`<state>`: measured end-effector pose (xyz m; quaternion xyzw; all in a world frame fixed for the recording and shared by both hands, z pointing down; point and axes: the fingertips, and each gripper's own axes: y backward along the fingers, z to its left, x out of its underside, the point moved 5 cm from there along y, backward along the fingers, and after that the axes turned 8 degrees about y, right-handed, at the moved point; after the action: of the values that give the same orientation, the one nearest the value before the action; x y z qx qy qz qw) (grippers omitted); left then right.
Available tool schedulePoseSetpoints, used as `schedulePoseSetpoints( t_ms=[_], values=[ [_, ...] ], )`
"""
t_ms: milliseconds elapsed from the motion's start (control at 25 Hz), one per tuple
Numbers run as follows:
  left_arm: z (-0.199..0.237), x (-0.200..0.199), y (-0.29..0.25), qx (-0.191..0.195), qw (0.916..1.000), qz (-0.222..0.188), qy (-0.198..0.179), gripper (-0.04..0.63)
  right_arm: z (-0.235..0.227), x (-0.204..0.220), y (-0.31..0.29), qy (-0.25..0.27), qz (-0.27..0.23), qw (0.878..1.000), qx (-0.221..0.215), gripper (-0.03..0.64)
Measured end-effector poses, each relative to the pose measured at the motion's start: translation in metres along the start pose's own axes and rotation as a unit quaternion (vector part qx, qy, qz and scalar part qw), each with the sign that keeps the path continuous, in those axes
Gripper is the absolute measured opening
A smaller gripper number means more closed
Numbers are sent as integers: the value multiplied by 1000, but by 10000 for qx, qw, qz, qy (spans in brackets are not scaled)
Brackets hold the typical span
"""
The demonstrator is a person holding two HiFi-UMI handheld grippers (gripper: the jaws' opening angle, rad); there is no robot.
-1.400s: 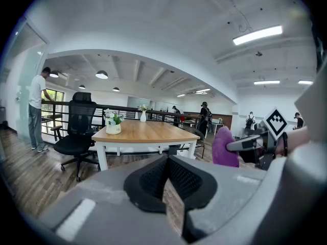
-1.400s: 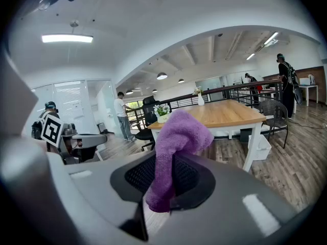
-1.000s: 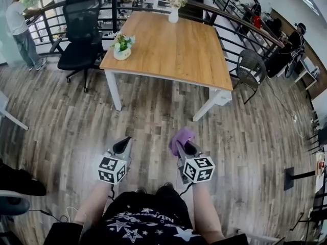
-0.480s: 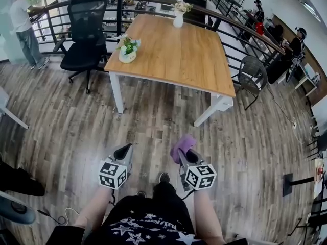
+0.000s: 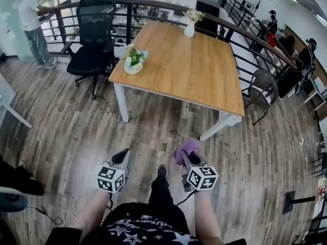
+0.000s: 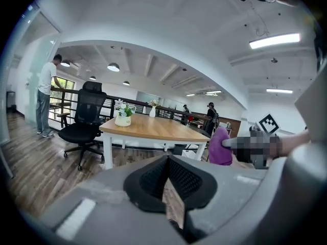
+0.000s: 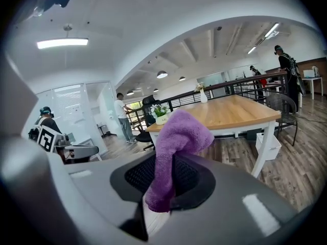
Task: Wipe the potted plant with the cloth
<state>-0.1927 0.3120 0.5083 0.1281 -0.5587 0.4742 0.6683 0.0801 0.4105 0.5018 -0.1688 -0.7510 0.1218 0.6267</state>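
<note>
A potted plant point(image 5: 134, 60) with green leaves and white flowers in a white pot stands at the near left corner of the wooden table point(image 5: 199, 70); it also shows far off as the potted plant point(image 6: 122, 116) and the potted plant point(image 7: 160, 113). My right gripper point(image 5: 187, 153) is shut on a purple cloth point(image 5: 185, 149), which hangs folded from its jaws as the cloth point(image 7: 173, 152). My left gripper point(image 5: 121, 156) is shut and holds nothing. Both grippers hover over the wooden floor, well short of the table.
A black office chair point(image 5: 94, 32) stands left of the table by a curved black railing point(image 5: 153, 5). A white vase with flowers point(image 5: 190, 24) sits at the table's far edge. A mesh chair point(image 5: 263, 88) is at the right. People stand far left point(image 5: 37, 27) and far right.
The table and plant have shifted right and closer in the head view as I step forward. Both grippers stay shut, the cloth still in the right one.
</note>
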Motion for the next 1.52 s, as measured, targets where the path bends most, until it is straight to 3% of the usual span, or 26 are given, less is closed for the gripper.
schedulePoseSetpoints(
  t_ms=[640, 1080, 1520],
  values=[
    [24, -79, -166, -416, 9990, 118, 67, 2, -119, -76, -157, 3, 310, 9977, -606, 81],
    [39, -123, -243, -878, 9957, -184, 222, 2, -193, -130, -221, 125, 144, 9962, -853, 81],
    [73, -143, -249, -1239, 9916, -260, 260, 2, -184, -138, -267, 258, 381, 9904, -1304, 81]
  ],
)
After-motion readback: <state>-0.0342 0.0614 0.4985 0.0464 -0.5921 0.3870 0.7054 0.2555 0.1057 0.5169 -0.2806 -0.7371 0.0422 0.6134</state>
